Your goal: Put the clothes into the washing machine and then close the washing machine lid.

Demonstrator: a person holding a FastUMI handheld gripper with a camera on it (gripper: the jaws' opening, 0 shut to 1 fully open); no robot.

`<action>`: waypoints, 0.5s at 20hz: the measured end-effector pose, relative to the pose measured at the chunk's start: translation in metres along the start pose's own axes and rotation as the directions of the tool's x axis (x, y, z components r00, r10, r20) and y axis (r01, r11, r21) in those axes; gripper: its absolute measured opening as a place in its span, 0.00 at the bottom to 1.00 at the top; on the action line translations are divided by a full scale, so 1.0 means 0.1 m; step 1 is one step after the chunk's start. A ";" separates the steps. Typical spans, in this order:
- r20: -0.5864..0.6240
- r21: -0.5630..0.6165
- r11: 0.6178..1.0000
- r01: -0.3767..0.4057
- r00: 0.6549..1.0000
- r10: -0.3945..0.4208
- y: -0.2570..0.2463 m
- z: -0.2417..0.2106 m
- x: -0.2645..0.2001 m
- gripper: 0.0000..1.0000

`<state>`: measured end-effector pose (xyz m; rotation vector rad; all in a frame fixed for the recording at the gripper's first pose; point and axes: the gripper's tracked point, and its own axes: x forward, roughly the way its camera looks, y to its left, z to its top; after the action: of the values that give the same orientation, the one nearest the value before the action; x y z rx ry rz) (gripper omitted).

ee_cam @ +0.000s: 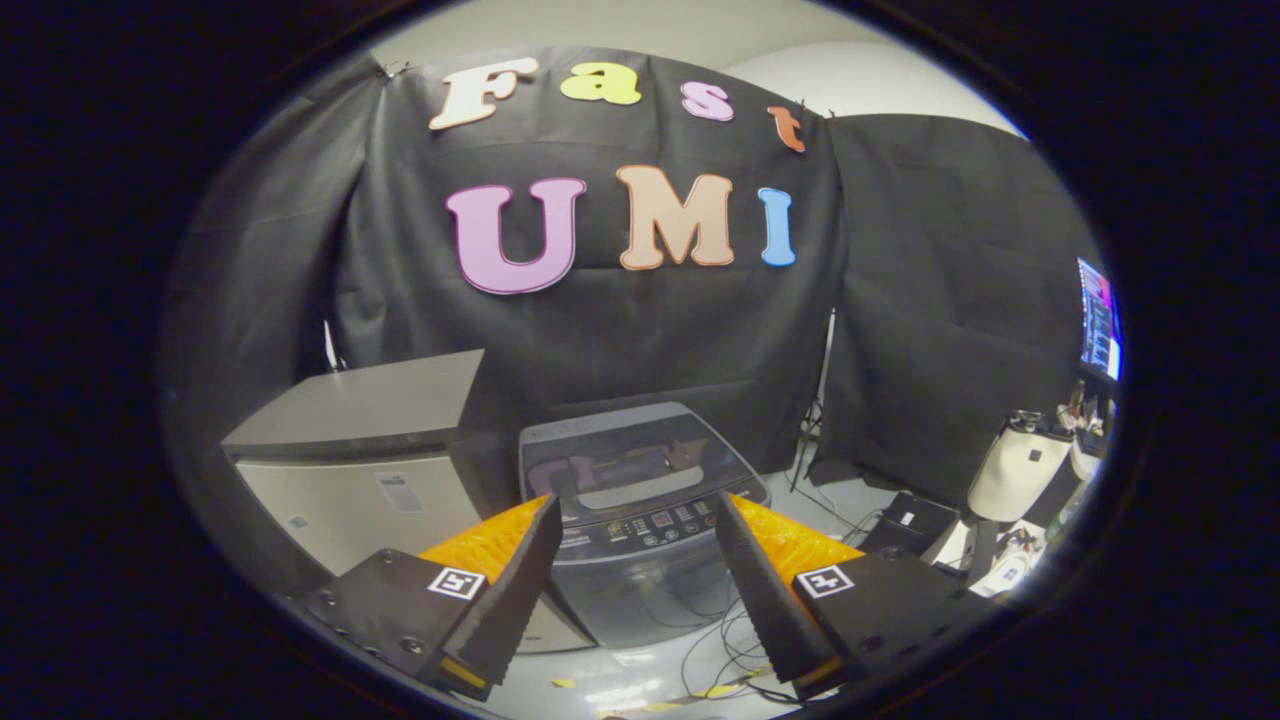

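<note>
Two fingers of the gripper stand wide apart with nothing held between them; neither finger touches any object. The gripper hangs in the air above the floor, and it points toward the grey top-loading washing machine.

1. Washing machine. The unit stands on the pale floor against the black cloth wall, just beyond the fingertips and framed in the gap between them. Its dark, glossy lid lies flat and closed over the tub. A strip of control buttons runs along the front edge of the top, below the lid. The translucent grey front panel faces the gripper.

2. Adjacent appliance. A silver box-shaped cabinet, with a flat top and a pale front face, stands just beside the washing machine on its left. It reaches about as high as the lid.

3. Floor. Thin black cables lie in loose loops on the floor in front of the washing machine, between the fingers. Short yellow tape strips are stuck to the floor nearer the gripper.

4. Right side. A small black box sits on the floor to the right of the washing machine. A white rounded device stands further right. A lit monitor is mounted above it at the booth's edge.
</note>
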<state>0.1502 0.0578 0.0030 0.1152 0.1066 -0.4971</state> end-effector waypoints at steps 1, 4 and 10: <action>-0.010 -0.008 1.000 0.016 1.000 -0.016 -0.03 -0.05 0.06 0.97; -0.005 -0.009 0.999 0.037 0.999 -0.037 -0.03 -0.14 0.16 0.97; -0.047 -0.022 1.000 0.006 0.999 -0.007 -0.06 -0.38 0.29 0.97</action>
<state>0.1701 0.0442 -0.0385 0.1050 0.1588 -0.4992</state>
